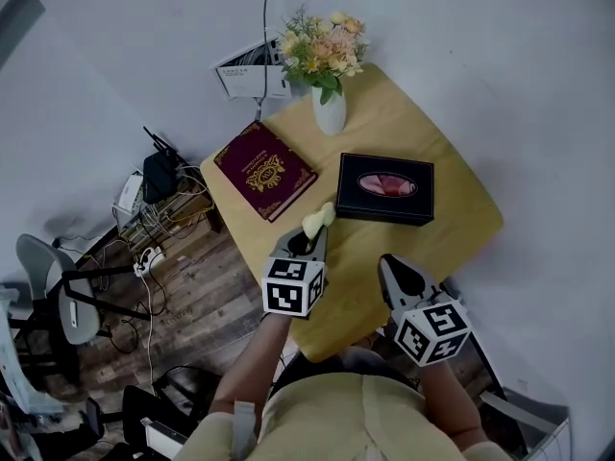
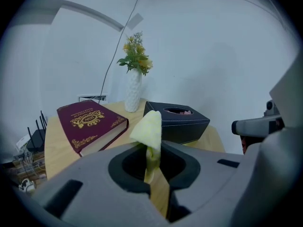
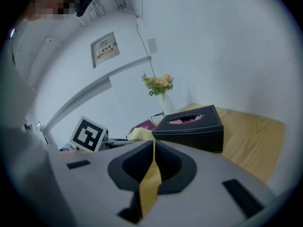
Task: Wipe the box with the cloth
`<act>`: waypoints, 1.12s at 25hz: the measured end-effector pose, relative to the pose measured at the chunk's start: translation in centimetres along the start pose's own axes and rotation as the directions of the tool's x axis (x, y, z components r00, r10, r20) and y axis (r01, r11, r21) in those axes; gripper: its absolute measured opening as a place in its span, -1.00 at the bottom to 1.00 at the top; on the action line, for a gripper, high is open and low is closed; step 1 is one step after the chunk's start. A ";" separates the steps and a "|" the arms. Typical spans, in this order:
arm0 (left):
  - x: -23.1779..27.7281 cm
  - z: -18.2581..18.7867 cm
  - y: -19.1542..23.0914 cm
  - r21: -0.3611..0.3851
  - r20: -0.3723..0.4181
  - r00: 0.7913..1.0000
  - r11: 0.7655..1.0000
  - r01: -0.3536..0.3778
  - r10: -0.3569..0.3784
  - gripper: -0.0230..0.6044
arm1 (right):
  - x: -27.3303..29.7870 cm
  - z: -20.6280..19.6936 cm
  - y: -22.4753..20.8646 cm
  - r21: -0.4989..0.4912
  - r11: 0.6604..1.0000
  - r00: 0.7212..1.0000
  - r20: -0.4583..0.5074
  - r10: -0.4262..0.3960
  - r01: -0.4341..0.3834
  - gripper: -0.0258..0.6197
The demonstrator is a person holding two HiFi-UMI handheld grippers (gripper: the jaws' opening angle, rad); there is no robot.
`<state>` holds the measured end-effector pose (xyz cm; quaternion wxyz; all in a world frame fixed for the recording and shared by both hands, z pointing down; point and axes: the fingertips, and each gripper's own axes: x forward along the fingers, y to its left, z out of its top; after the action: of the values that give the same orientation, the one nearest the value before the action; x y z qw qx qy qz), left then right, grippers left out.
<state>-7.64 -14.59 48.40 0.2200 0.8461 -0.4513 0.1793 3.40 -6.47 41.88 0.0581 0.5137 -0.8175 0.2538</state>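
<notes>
A book (image 1: 264, 170) lies on the table (image 1: 452, 229), left of the black box (image 1: 385, 188). The left gripper (image 1: 309, 241) has its jaws clamped on a yellow cloth (image 1: 318, 220), whose free end sticks up past the tips just beside the box's near left corner, apart from it. To the right, the right gripper (image 1: 391, 269) has its jaws pressed together on nothing and hovers over the table's edge, near the box's front side.

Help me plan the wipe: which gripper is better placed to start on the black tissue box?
Left. The left gripper already grips the yellow cloth and points toward the black tissue box. The right gripper is shut on nothing, so it has nothing to wipe with.
</notes>
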 end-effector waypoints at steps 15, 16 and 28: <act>-1.1 -1.2 -1.0 -0.040 0.016 0.993 0.992 -0.118 0.119 -0.77 | -0.9 -0.1 -1.5 0.004 1.000 1.000 -0.004 0.031 -0.031 -0.83; -0.8 -1.3 -1.2 -0.039 0.010 0.993 0.992 -0.119 0.120 -0.77 | -0.9 0.0 -1.8 0.006 1.000 1.000 -0.003 0.030 -0.030 -0.82; 4.0 -0.4 -4.5 0.035 -0.033 0.998 0.998 -0.050 0.051 -0.77 | -2.1 -0.2 -6.0 0.054 0.998 1.000 0.002 -0.029 0.029 -0.82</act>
<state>-1.78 -14.85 49.80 0.2085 0.8348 -0.4656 0.2069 9.57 -6.75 43.42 0.0464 0.5272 -0.8029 0.2743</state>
